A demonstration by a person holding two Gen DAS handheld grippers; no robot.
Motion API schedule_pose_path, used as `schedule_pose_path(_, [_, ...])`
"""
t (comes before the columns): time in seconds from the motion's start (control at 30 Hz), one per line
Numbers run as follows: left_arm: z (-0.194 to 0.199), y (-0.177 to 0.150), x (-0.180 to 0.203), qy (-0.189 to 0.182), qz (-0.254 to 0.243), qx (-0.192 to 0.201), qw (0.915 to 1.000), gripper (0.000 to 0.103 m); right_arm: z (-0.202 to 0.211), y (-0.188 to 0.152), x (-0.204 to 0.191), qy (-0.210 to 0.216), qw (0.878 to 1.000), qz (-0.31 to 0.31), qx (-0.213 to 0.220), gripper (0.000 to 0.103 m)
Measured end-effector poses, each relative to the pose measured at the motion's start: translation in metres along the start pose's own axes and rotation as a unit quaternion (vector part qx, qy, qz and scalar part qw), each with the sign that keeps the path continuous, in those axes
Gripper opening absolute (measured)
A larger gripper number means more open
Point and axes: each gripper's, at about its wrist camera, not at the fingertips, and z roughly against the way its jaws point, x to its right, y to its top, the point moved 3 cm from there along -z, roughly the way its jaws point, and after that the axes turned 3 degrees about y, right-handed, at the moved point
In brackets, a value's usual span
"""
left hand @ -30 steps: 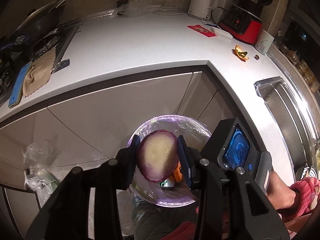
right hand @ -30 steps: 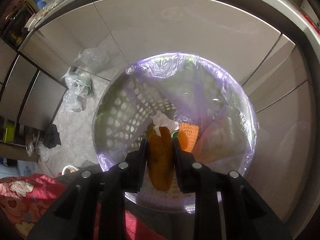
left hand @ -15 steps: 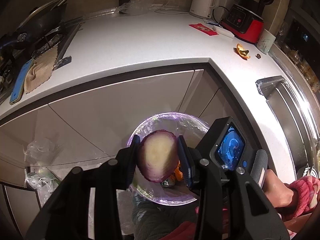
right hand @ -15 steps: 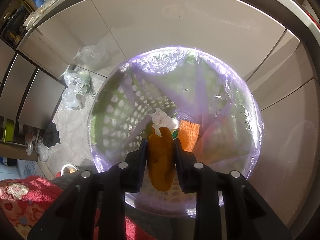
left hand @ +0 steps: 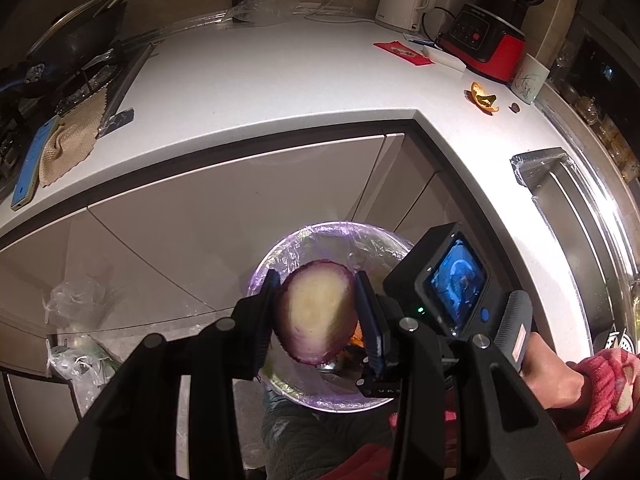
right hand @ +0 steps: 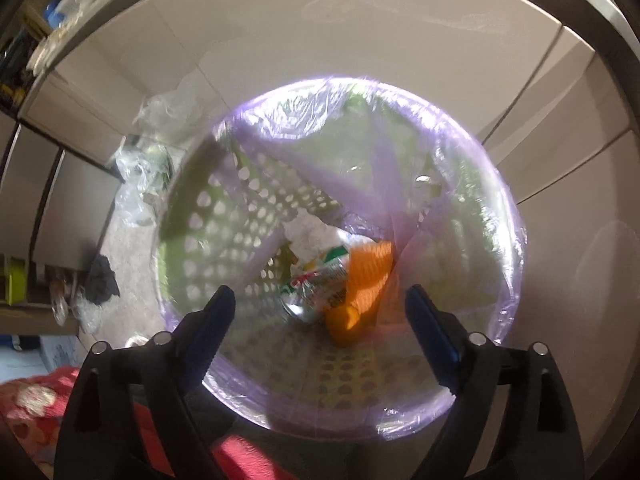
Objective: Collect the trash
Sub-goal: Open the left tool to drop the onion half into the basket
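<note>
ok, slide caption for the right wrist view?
Open right gripper above the lined trash bin, orange peel inside.

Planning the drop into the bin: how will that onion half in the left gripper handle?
The onion half looks firm, so the left gripper likely holds it without crushing. Its papery purple skin may slip. Released, it should fall straight into the lined trash basket.

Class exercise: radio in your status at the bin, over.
Right hand-held gripper just opened, empty, over the lined bin; orange peel down inside. Left hand-held gripper clamps onion slice above the bin. Nothing blocking.
</note>
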Motion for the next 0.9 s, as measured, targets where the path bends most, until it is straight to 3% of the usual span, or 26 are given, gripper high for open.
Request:
schedule_pose_path(0.17, [0.003, 0.004, -0.003, -0.002, -0.003, 0.006, 1.0000, 0.038, 0.062, 0.011, 0.007, 0.011, 0.997, -0.015, 0.077, 0.092])
schedule_pose_path(0.3, [-0.001, 0.004, -0.005, -0.005, -0.007, 0.009, 0.9999, 0.038, 0.116, 0.011, 0.013, -0.015, 0.990, -0.003, 0.138, 0.095])
schedule_pose_path(0.53, [-0.044, -0.015, 0.015, -0.015, -0.074, -0.029, 0.9967, 0.038, 0.182, 0.014, 0.033, -0.053, 0.977, -0.018, 0.204, 0.095])
schedule_pose_path(0.73, [-0.098, -0.037, 0.036, -0.032, -0.124, -0.069, 0.9893, 0.038, 0.211, 0.020, 0.045, -0.088, 0.968, -0.034, 0.233, 0.095])
schedule_pose_path(0.9, [-0.138, -0.046, 0.041, -0.044, -0.137, -0.092, 0.9853, 0.038, 0.209, 0.028, 0.050, -0.090, 0.970, -0.043, 0.221, 0.095])
